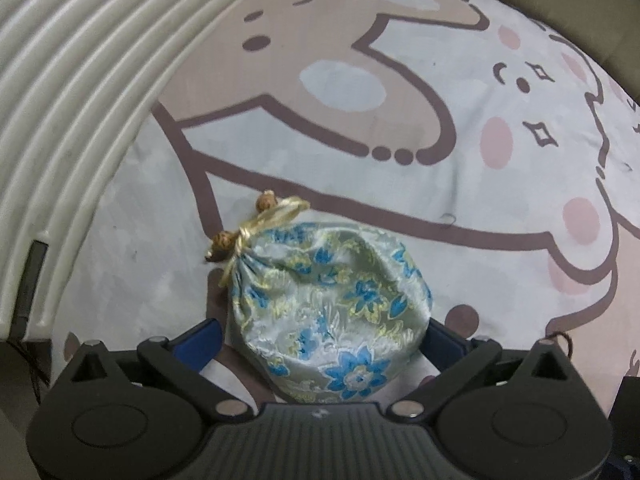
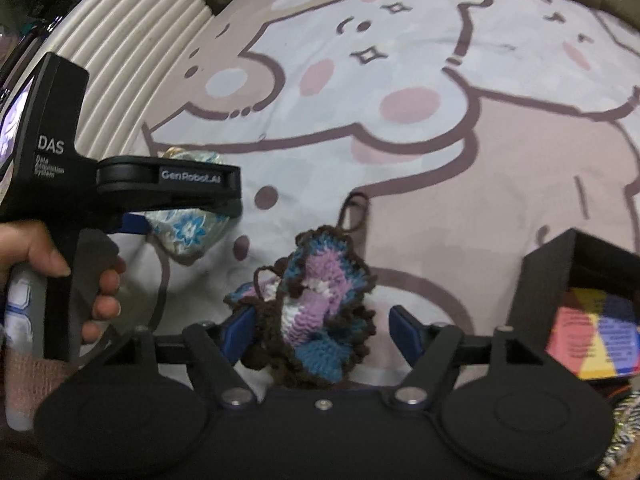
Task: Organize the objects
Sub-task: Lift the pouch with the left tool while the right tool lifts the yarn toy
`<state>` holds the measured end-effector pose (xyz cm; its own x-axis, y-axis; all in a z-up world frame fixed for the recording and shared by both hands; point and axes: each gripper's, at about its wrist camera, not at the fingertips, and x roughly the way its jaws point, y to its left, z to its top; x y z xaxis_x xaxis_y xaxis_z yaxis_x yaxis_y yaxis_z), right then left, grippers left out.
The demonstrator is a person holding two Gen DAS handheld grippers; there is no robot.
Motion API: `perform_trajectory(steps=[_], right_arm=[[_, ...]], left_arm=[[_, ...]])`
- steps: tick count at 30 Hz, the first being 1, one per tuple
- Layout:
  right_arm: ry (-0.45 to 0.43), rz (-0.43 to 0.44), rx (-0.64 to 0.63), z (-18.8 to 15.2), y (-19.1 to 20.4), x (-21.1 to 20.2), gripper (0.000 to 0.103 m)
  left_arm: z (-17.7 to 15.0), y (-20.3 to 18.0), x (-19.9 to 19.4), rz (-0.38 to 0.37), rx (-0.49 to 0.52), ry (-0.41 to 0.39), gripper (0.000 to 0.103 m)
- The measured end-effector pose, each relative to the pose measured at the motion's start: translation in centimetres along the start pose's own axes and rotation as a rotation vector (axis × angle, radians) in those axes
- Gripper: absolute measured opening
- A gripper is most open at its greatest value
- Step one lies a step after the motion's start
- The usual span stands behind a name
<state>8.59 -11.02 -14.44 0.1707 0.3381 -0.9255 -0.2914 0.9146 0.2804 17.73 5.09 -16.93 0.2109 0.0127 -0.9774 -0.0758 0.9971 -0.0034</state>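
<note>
Pinching floral pouch [image 1: 328, 312] in left tongs [image 1: 324, 332] near bed [image 1: 440, 184] left edge; right tongs [image 2: 322, 320] spread, straddling crocheted piece [image 2: 316, 304].

Both views are dim and soft, with flat indoor light and no hard glare. Colours look washed and slightly grainy. The floral pouch [image 1: 332, 312] carries a faint sheen on its satin and throws a weak shadow to its left onto the bedsheet [image 1: 360, 184]. Fisheye bending is strong: the ribbed headboard [image 1: 80, 92] curves into arcs and the corners go black. In the right wrist view the crocheted piece [image 2: 316, 312] is fuzzy, and the hand [image 2: 60, 272] at the left edge is smeared.
</note>
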Motion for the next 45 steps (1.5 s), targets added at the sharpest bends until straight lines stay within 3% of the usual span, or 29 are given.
perform_trajectory(steps=[3,7,11,19,29,39,45], right_arm=[[0.003,0.026,0.014,0.2,0.0,0.5,0.068],[0.025,0.065,-0.005,0.2,0.5,1.0,0.052],[0.014,0.075,-0.022,0.4,0.9,0.6,0.047],[-0.041,0.03,0.032,0.6,-0.1,-0.7,0.042],[-0.183,-0.035,0.093,0.8,-0.6,-4.3,0.039],[-0.291,-0.063,0.097,-0.1,0.3,-7.9,0.039],[-0.343,-0.101,0.074,-0.9,1.3,-9.9,0.039]], left_arm=[[0.1,0.5,0.3,-0.024,-0.026,0.009,0.1],[0.1,0.3,0.0,-0.032,-0.012,-0.003,0.089],[0.0,0.1,-0.3,-0.036,0.008,-0.007,0.085],[-0.4,-0.4,-1.1,-0.035,0.051,-0.013,0.082],[-0.8,-1.4,-5.8,-0.032,0.163,-0.145,0.082],[-2.5,-1.0,-11.6,-0.086,0.203,-0.252,0.082],[-4.1,0.0,-13.9,-0.081,0.221,-0.301,0.082]])
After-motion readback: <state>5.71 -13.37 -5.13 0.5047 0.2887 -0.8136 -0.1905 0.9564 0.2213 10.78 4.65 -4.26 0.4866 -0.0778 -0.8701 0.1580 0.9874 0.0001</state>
